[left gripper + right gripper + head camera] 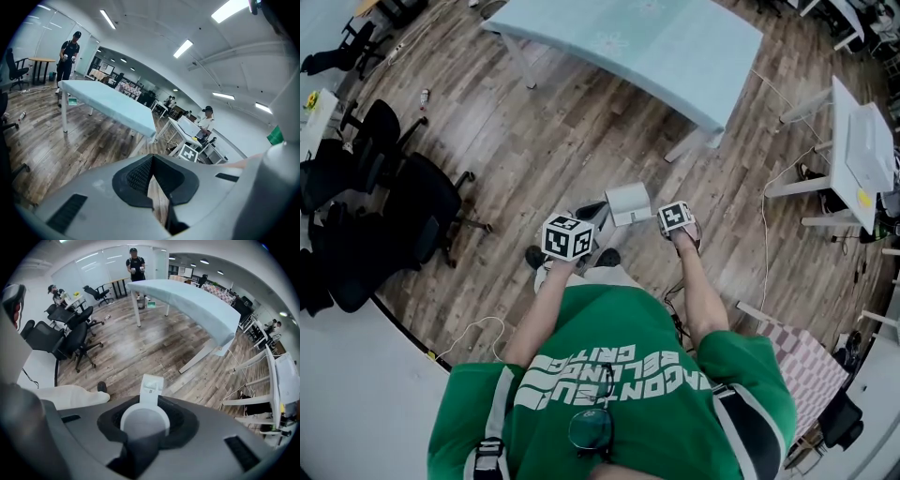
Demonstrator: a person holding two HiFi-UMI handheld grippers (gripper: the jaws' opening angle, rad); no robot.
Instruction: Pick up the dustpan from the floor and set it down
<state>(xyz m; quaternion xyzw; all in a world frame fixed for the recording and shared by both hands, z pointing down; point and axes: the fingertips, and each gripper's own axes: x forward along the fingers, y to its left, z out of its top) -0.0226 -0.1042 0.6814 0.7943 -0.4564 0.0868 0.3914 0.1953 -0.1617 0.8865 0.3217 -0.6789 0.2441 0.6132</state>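
My right gripper (pixel 675 218) (pixel 145 425) points straight down and is shut on the round white handle (pixel 144 420) of the dustpan. The white pan (pixel 628 202) (pixel 151 385) hangs past the jaws, low over the wooden floor just ahead of the person's feet; I cannot tell whether it touches the floor. My left gripper (pixel 568 237) (pixel 157 197) is beside it on the left, tilted downward. Its jaws stand a narrow slit apart with only floor showing between them.
A long light-blue table (pixel 628 47) stands ahead. Black office chairs (pixel 422 206) crowd the left. A white desk (pixel 862 150) with cables on the floor sits at the right. The person's dark shoes (pixel 534 255) are below the grippers. Another person (pixel 135 263) stands far off.
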